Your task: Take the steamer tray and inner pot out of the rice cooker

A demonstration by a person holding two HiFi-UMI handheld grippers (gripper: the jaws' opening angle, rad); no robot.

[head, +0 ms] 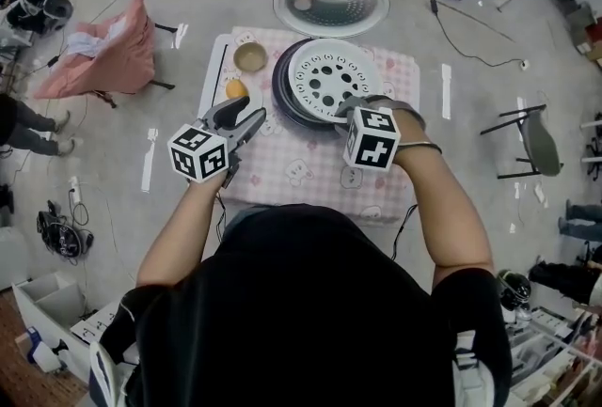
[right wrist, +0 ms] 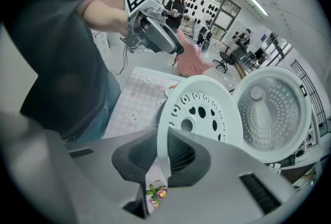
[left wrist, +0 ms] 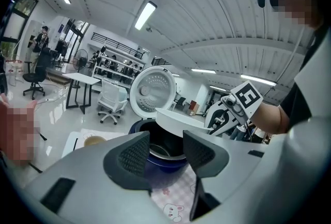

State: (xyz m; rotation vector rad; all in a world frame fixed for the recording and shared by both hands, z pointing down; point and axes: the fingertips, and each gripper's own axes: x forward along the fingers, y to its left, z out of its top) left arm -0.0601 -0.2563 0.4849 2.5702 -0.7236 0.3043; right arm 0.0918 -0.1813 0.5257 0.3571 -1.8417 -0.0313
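Right gripper (right wrist: 161,158): jaws drawn narrow and clamped on the near rim of the steamer tray (right wrist: 199,109); the rim stands squarely between the two pads.
Left gripper (left wrist: 168,153): jaws wide apart with nothing between the pads; it hovers just to the left of the rice cooker (head: 280,90), pointing across at it.
Steamer tray: white, round and pierced with holes. It is held over the cooker's mouth and tilted, and in the left gripper view it sits above the dark blue body. I cannot tell whether its far edge touches the cooker.
Inner pot (left wrist: 161,152): a metal rim shows inside the cooker body in the left gripper view, so the pot seems to be seated in there. The head view hides it under the tray.
Lid (head: 331,1): swung fully open behind the cooker, its dimpled white inner face turned up.
Table (head: 310,170): covered with a pink checked cloth printed with small bunnies; the cooker stands towards its far side.
Bowl (head: 250,56): small and tan, on the cloth just left of the cooker.
Orange object (head: 236,88): small and round, lying near the bowl, between it and the left gripper.
Pink drape (head: 108,53): hung over a chair on the floor, well apart to the left of the table.
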